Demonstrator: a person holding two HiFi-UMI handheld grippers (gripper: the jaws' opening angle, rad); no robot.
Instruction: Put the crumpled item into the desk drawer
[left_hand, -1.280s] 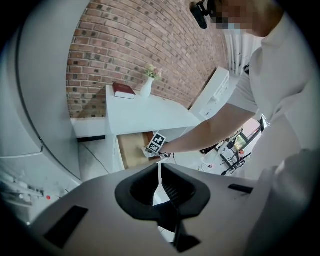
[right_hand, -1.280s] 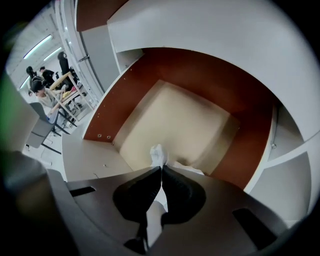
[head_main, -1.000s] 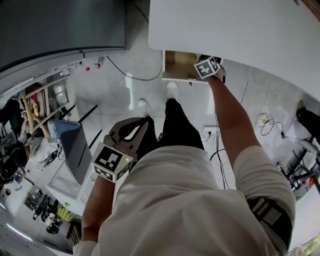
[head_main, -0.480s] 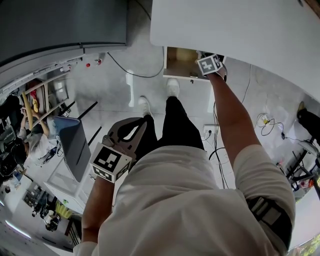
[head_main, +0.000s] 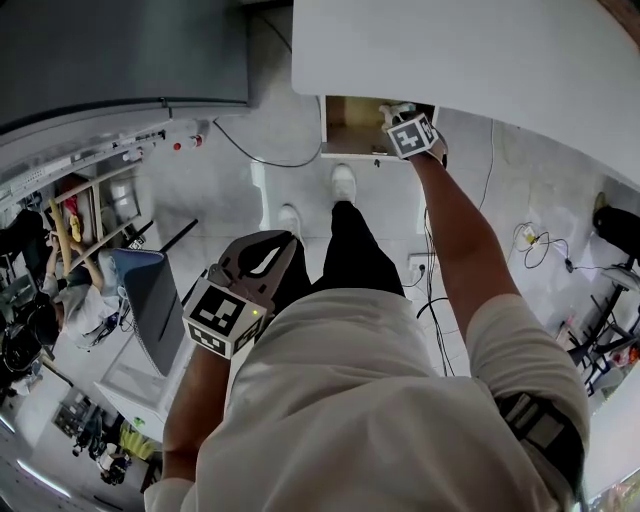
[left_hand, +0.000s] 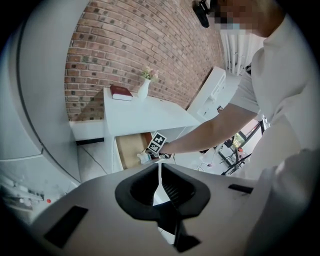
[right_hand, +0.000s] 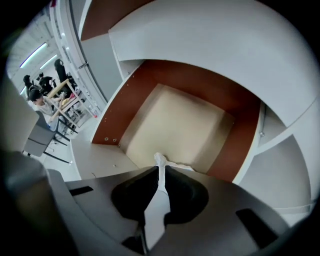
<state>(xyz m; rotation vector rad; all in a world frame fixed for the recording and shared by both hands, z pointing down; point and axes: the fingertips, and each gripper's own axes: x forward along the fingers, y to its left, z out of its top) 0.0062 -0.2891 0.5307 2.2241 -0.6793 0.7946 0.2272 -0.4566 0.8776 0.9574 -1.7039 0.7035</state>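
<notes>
Below my right tongs (right_hand: 160, 170), drawer (right_hand: 180, 125); they pinch crumpled item (right_hand: 159, 159). Left tongs (left_hand: 160, 169) pressed together, empty. Early release may miss.

There is one white bench (head_main: 480, 60), one open brown-lined drawer (right_hand: 175, 125), one crumpled white item (right_hand: 159, 159), one dark red book (left_hand: 121, 92), one white vase (left_hand: 143, 90), and two grey grippers: left gripper (left_hand: 160, 170), right gripper (right_hand: 160, 172).

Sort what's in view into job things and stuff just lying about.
Job: right gripper, shut on the crumpled white item; open drawer; desk.
Lying about: left gripper, shut and empty; red book and vase on the desk; cable on the floor.
</notes>
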